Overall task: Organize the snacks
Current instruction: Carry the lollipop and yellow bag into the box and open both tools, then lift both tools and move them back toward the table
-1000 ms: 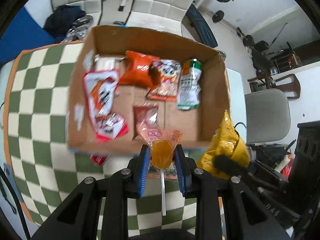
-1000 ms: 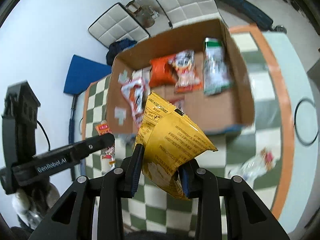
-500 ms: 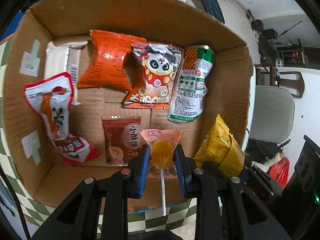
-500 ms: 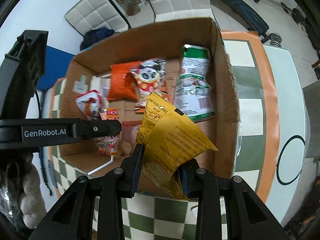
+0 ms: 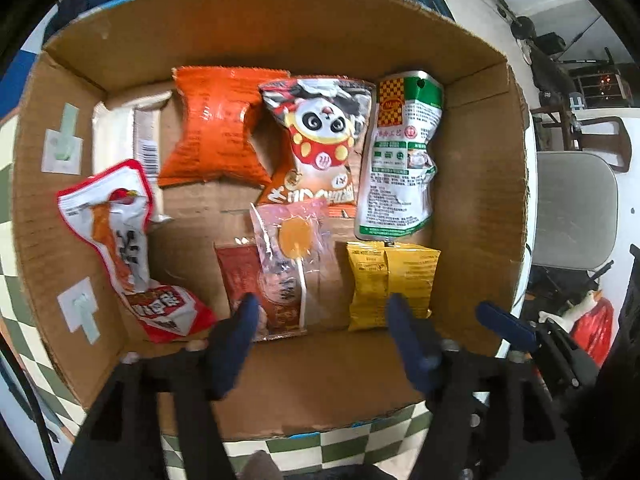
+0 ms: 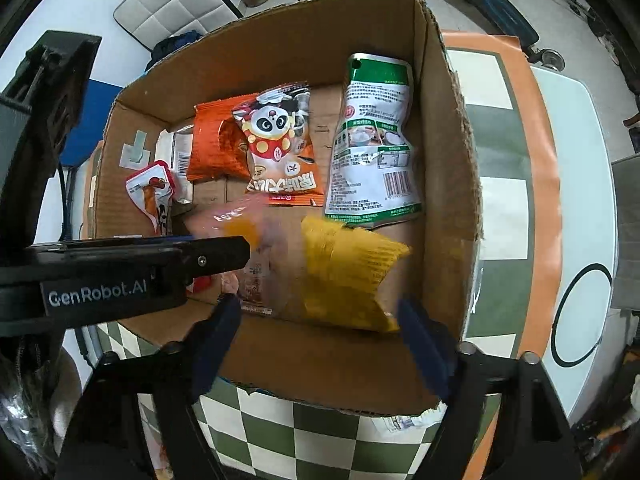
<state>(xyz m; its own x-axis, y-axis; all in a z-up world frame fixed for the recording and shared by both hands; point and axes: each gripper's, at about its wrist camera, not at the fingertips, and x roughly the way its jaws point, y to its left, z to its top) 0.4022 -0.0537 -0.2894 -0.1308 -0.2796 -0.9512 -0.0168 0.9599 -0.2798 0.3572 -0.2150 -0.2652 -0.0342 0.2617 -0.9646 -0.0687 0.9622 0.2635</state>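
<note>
Both jaws opening, gripping nothing: left gripper [image 5: 320, 312] over lollipop [image 5: 294, 240], right gripper [image 6: 320, 316] over yellow bag [image 6: 348, 272], near box's [image 5: 280, 28] front wall.

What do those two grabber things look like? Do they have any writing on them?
Both grippers, the left gripper and the right gripper, have chunky black frames with silver screws and dark blue fingertip pads. The left one's side reads "GenRobot.AI" in white letters.

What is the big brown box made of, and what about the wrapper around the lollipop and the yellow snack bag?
Box: looks like plain matte corrugated cardboard; its torn top edges show ridges. Lollipop wrapper: seems thin clear plastic film, glossy, as the orange candy and white stick show through. Yellow bag: probably shiny plastic or foil film, crimped along the ends; which one I can't tell.
</note>
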